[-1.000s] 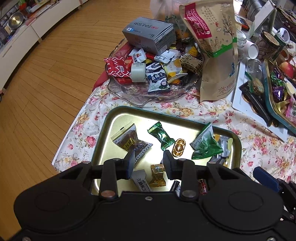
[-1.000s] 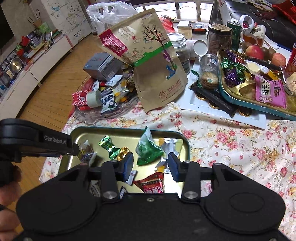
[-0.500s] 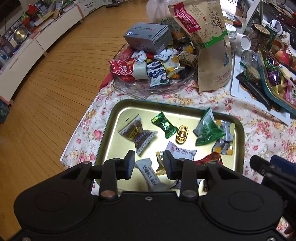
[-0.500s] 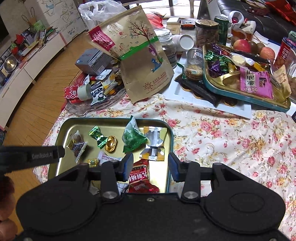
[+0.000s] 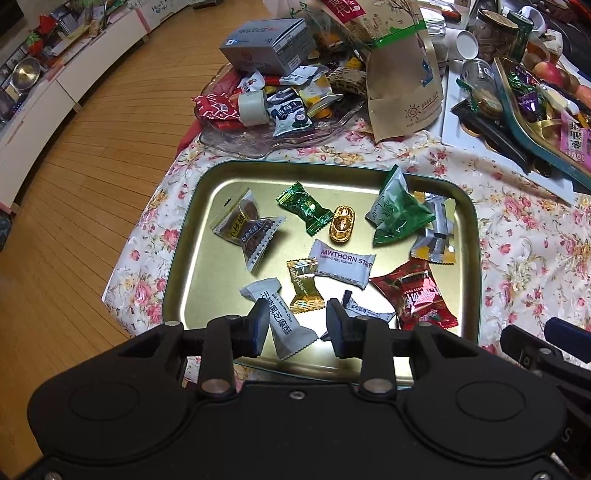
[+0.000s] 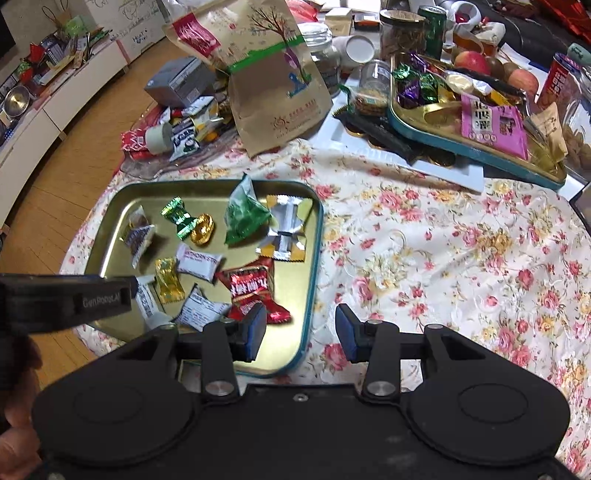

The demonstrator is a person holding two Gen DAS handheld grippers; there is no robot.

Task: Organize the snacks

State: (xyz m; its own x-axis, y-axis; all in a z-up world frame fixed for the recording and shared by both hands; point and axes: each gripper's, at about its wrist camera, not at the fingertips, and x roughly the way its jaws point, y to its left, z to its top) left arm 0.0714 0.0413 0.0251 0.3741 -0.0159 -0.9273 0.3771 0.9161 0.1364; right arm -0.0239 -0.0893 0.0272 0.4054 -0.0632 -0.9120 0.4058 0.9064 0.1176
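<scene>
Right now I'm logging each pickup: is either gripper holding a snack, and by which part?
Nothing is held. The left gripper and the right gripper are both open and empty above the gold tray of sweets.

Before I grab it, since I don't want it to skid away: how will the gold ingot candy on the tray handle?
The gold ingot candy looks rigid and foil-smooth, so probably slippery. Its rounded hull may rock or slide on the bare metal tray. Likely light for its size.

Home living room: wooden plank floor [image 5: 92,155], low white cabinets [image 5: 62,85] along wall, floral tablecloth [image 6: 443,258], fruit [image 6: 469,61], jars [image 6: 400,35].
</scene>
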